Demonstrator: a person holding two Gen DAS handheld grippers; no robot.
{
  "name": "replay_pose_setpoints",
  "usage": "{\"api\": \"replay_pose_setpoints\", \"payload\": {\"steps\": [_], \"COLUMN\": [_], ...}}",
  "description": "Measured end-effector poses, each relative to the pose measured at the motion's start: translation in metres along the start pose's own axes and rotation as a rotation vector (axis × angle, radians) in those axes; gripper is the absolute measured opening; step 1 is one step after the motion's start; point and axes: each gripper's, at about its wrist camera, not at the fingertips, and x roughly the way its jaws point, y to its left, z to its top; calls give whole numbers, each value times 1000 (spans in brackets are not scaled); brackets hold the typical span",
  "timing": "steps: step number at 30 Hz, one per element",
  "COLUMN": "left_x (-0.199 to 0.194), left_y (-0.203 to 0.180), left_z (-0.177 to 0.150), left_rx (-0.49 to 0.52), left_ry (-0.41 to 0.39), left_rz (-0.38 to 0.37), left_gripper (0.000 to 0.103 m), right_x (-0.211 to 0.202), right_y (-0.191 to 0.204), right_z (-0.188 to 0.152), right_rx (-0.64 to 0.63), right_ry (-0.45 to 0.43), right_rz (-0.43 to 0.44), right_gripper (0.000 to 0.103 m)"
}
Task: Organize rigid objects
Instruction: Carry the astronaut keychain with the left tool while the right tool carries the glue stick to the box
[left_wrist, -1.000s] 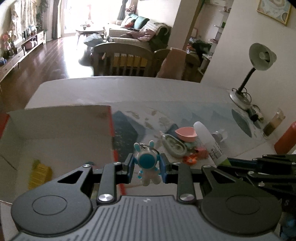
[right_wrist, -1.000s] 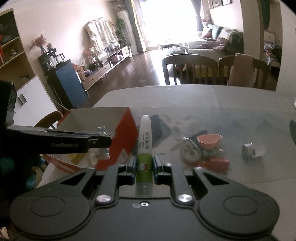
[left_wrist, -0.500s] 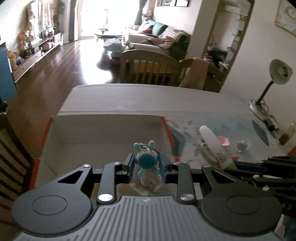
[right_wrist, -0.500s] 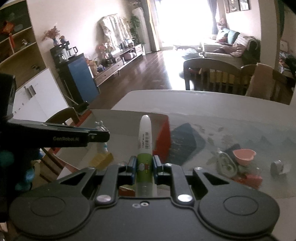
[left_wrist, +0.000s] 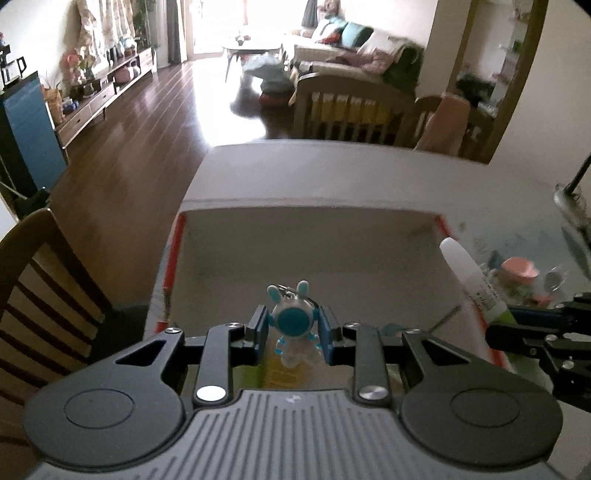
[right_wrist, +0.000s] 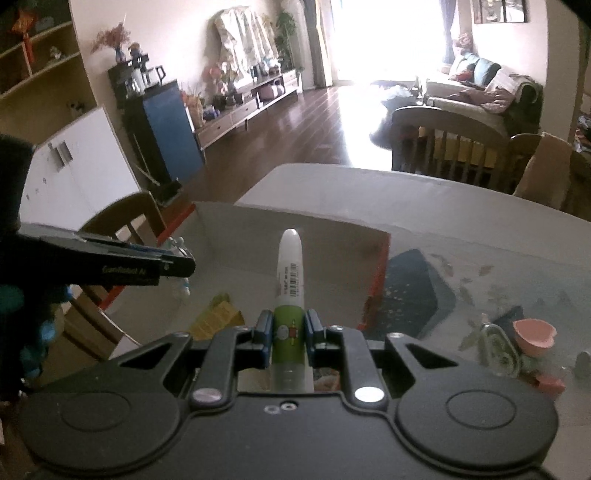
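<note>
My left gripper (left_wrist: 293, 334) is shut on a small white and blue rabbit figure keychain (left_wrist: 294, 328), held over the open cardboard box (left_wrist: 306, 229) with red outer sides. My right gripper (right_wrist: 289, 341) is shut on a white tube with a green label (right_wrist: 289, 291), its tip pointing over the same box (right_wrist: 332, 225). A yellow object (right_wrist: 218, 317) lies on the box floor. The left gripper (right_wrist: 177, 260) shows at the left of the right wrist view, the right gripper (left_wrist: 517, 332) with the tube (left_wrist: 469, 273) at the right of the left wrist view.
To the right of the box, on the patterned table mat (right_wrist: 417, 291), lie a pink heart-shaped dish (right_wrist: 533, 332), a clear oval case (right_wrist: 498, 347), a small metal cap (right_wrist: 583, 363) and a red piece (right_wrist: 552, 382). A wooden chair (left_wrist: 40, 288) stands at the table's left side.
Both grippers have moved left with their objects, from over the mat and its clutter to over the open box. Their grips have not changed.
</note>
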Motion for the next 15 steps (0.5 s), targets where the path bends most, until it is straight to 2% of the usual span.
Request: {"api": "replay_pose_setpoints", "payload": {"steps": [5, 15], "left_x": [28, 71], "left_y": [15, 17], "left_z": [2, 4], "left_rx": [5, 63], "left_ry": [62, 134], "left_rz": [21, 69], "left_gripper": [28, 28], "right_x": [32, 83], "right_y": [7, 18], "right_z": [2, -6], "right_rx": [-8, -93], "right_ry": [57, 151], "right_rz": [-1, -50], "right_gripper": [16, 16]}}
